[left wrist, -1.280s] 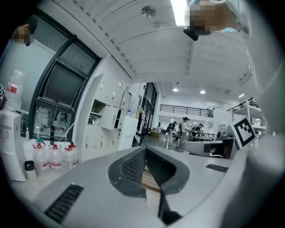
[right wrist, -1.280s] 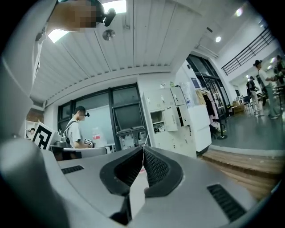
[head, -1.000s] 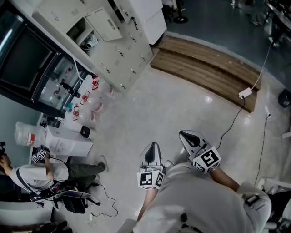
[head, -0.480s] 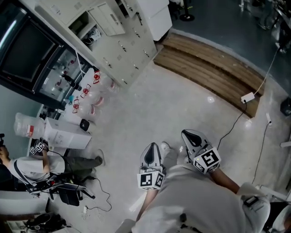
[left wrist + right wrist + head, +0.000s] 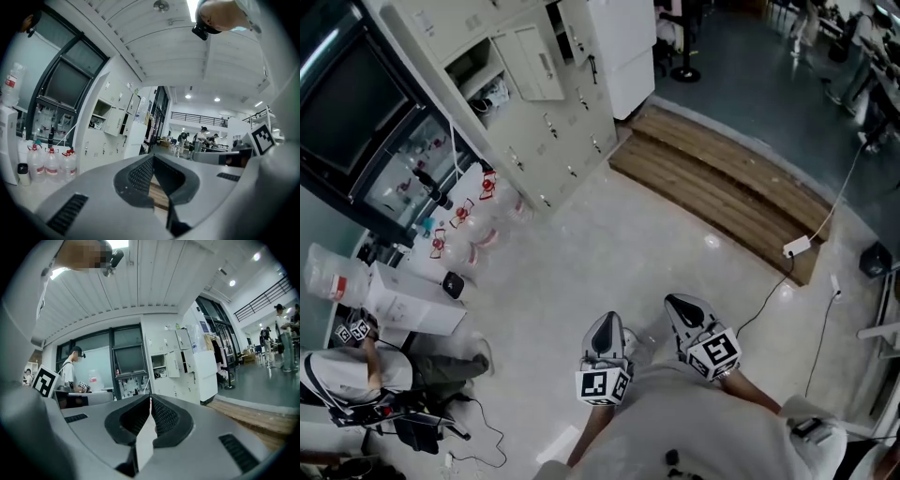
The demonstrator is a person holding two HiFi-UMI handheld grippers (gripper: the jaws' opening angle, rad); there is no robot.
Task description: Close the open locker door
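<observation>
Jutting from the lockers [image 5: 551, 131], the open door [image 5: 538, 62] stands well apart from the left gripper [image 5: 607, 328] and right gripper [image 5: 682, 309], both pinched together on nothing; floor [image 5: 609, 239] stretches between.

**Pale greys, one brown strip**

In the head view the lockers [image 5: 553, 122] at eleven o'clock are pale cream-grey, and the open locker door [image 5: 539, 64] is the same shade. The floor [image 5: 609, 234] is light speckled grey. At two o'clock a platform [image 5: 722, 187] shows striped brown wooden planks. The bottles [image 5: 473, 220] at nine o'clock are clear with red tags. The left gripper [image 5: 609, 322] and right gripper [image 5: 680, 306] are grey with black pads. The left cube [image 5: 600, 384] and right cube [image 5: 714, 354] carry black squares on white. A socket strip [image 5: 796, 247] at three o'clock is white.
</observation>
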